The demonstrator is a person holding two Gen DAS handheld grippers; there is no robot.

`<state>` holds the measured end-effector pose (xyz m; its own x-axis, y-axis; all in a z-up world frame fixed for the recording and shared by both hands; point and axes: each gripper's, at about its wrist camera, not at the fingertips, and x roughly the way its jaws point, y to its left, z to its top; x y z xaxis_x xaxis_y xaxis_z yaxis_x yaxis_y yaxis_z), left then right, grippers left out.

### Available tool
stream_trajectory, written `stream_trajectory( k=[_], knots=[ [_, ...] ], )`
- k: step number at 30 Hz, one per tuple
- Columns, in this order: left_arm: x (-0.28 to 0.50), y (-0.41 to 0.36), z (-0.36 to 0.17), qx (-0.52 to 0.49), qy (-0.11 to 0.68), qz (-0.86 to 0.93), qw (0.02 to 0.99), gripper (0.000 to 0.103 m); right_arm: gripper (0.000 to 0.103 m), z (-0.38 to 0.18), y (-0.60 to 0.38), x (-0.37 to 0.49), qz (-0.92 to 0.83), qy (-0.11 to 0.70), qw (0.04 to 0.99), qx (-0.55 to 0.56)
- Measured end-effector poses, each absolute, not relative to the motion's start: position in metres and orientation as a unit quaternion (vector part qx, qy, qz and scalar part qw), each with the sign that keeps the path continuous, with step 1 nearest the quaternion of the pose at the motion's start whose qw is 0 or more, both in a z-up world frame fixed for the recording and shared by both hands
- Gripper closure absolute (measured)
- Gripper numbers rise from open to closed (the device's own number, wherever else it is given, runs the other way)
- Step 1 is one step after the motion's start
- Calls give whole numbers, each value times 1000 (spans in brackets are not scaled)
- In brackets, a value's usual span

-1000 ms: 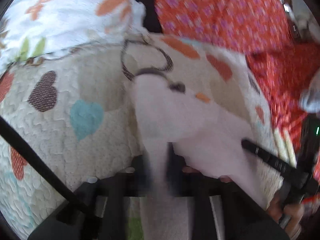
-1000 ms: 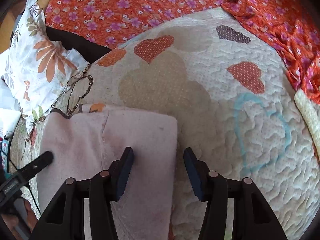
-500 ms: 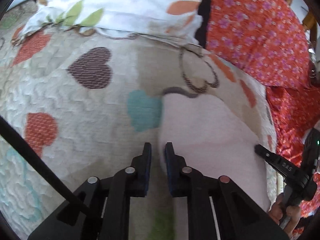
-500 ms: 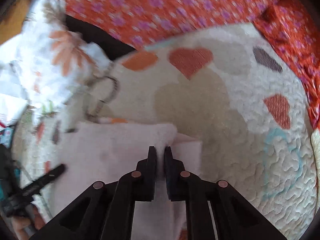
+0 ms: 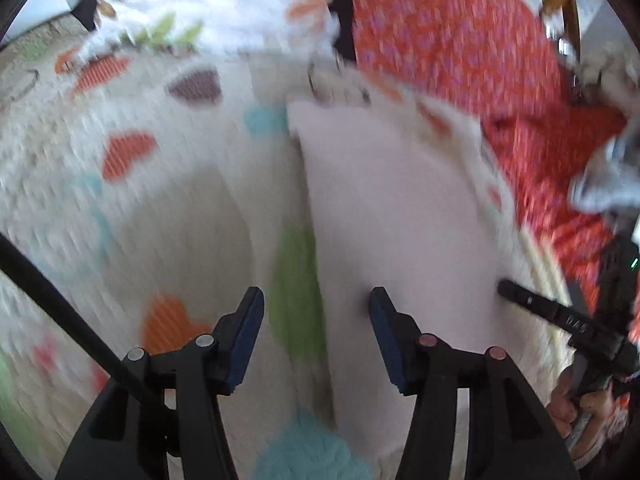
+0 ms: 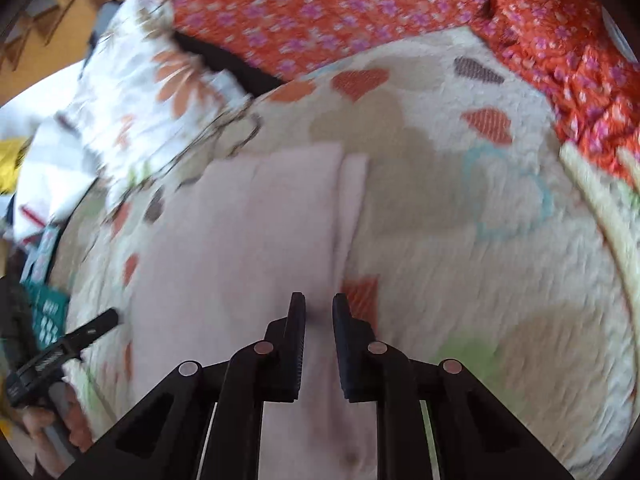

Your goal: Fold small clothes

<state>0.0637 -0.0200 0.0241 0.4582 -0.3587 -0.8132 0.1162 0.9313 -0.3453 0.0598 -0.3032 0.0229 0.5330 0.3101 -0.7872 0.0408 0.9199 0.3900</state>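
A pale pink folded garment [image 5: 392, 208] lies flat on the heart-patterned quilt [image 5: 140, 208]. It also shows in the right wrist view [image 6: 248, 248]. My left gripper [image 5: 316, 312] is open and empty, straddling the garment's left edge near its near end. My right gripper [image 6: 319, 312] has its jaws close together over the garment's right edge, with a narrow gap; cloth shows between them, but the blur hides whether they pinch it. The right gripper also shows at the right of the left wrist view [image 5: 560, 316], and the left gripper at the left of the right wrist view [image 6: 68, 344].
A white floral pillow [image 6: 132, 92] lies at the back left. An orange floral blanket [image 6: 340, 12] lies along the back and right [image 5: 480, 52]. A black cable [image 5: 60, 304] crosses the left wrist view. A teal packet [image 6: 48, 312] lies at the quilt's left edge.
My left gripper has opened, let go of the garment's edge and drawn back. My right gripper has drawn back along the right edge with its jaws slightly wider. The garment lies flat, folded.
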Motion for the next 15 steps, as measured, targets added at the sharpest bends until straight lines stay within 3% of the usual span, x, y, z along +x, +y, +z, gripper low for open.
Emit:
stream_trajectory(
  k=[3,5,6,13,15],
  knots=[
    [43,-27,6,-111,514,-127,841,50,87,-6,-300,46,46,531,833,152],
    [26,-22,9,-108,503,-132,847,49,88,-5,-311,32,35,522,836,166],
    [20,-18,11,-106,505,-134,846,48,80,-2,-315,27,20,522,837,161],
    [-16,-5,34,-60,459,-104,880,46,79,7,-348,0,-76,483,863,130],
    [-23,-7,41,-33,430,-92,898,40,77,9,-351,2,-87,468,871,122]
  ],
)
